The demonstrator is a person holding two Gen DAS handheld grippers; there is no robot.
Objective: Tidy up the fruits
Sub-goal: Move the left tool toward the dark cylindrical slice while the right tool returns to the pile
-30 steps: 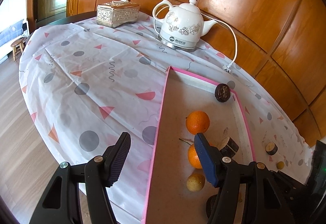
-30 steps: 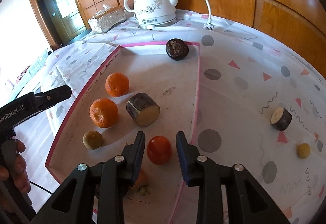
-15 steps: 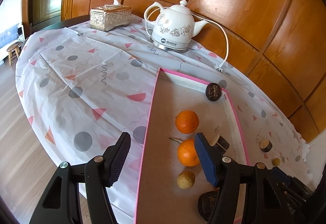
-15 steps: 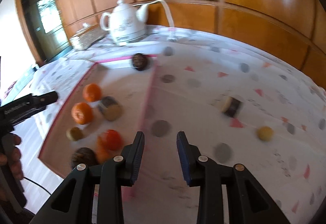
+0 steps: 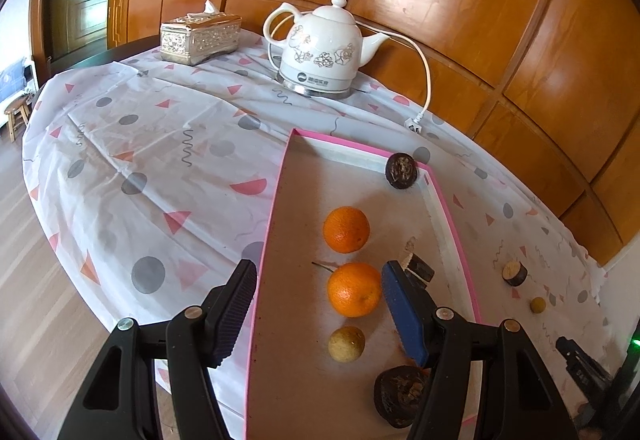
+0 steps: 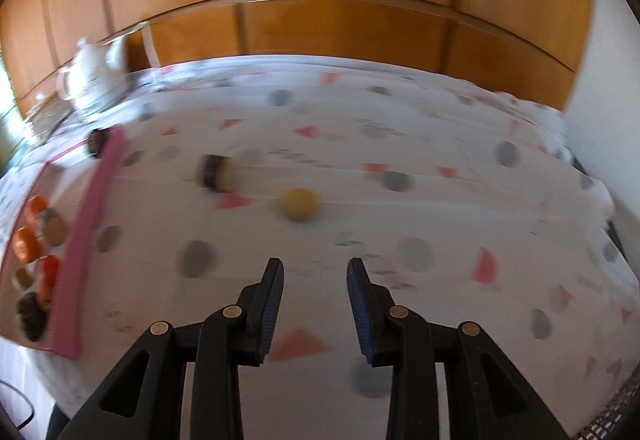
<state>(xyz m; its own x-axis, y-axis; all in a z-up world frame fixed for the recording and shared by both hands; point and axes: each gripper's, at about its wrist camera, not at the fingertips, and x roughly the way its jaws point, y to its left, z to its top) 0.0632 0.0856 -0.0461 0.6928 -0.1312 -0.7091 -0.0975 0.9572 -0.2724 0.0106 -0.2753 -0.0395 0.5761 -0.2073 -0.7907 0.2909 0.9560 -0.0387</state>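
A pink-rimmed tray [image 5: 280,176] holds two oranges [image 5: 346,229] [image 5: 354,289], a small yellow-brown fruit [image 5: 346,343], two dark round fruits [image 5: 401,170] [image 5: 400,396] and a cut dark piece [image 5: 420,269]. My left gripper [image 5: 320,308] is open and empty above the tray's near end. My right gripper [image 6: 316,304] is open and empty over the cloth, with a small yellow fruit [image 6: 299,204] and a dark cut piece [image 6: 216,172] lying ahead of it, outside the tray [image 6: 92,208]. Both also show in the left wrist view [image 5: 538,305] [image 5: 515,273].
A white electric kettle [image 5: 320,56] with its cord [image 5: 424,80] and a silver tissue box [image 5: 200,38] stand at the back of the round table. Wood panelling runs behind it. The right wrist view is blurred by motion.
My right gripper has swung right, away from the tray and the red fruit, toward the loose yellow fruit and cut piece. The left gripper has drawn back slightly, still open.
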